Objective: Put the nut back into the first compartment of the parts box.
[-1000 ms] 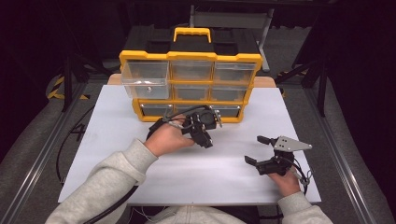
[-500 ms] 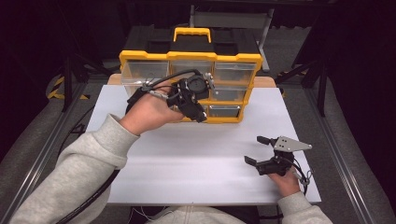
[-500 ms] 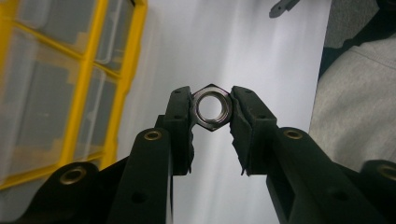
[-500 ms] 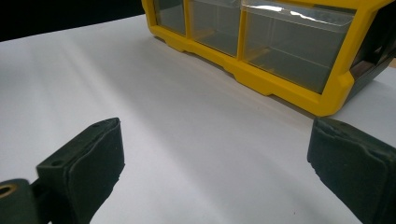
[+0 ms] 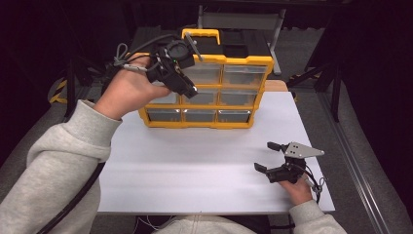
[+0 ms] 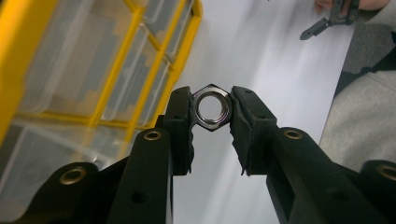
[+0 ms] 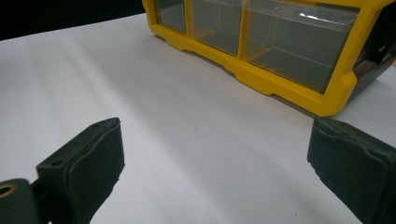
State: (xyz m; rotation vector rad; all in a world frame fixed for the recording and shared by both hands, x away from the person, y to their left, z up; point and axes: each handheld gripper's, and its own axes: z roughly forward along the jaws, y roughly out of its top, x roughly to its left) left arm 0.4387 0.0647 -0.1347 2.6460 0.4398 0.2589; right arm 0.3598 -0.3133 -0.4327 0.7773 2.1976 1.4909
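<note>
Two tools above a white worktop (image 5: 195, 161), one carrying a hex nut
Yellow drawer cabinet (image 5: 207, 119) at the worktop's far edge; left tool (image 5: 187, 87), low by the bottom drawers a second ago, now raised before the upper drawers, pinching the hex nut (image 6: 212, 108) for likely stowing there; right tool (image 5: 267, 157), unmoved near the front-right, spread wide on nothing

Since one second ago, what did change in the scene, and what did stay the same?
The left tongs, shut on a small silver hexagonal metal nut, rose from low over the white table at the bottom drawers up to the top left of the yellow plastic drawer cabinet. The nut was already between them. The right tongs stayed open, resting near the table's front right; the cabinet did not move.
</note>
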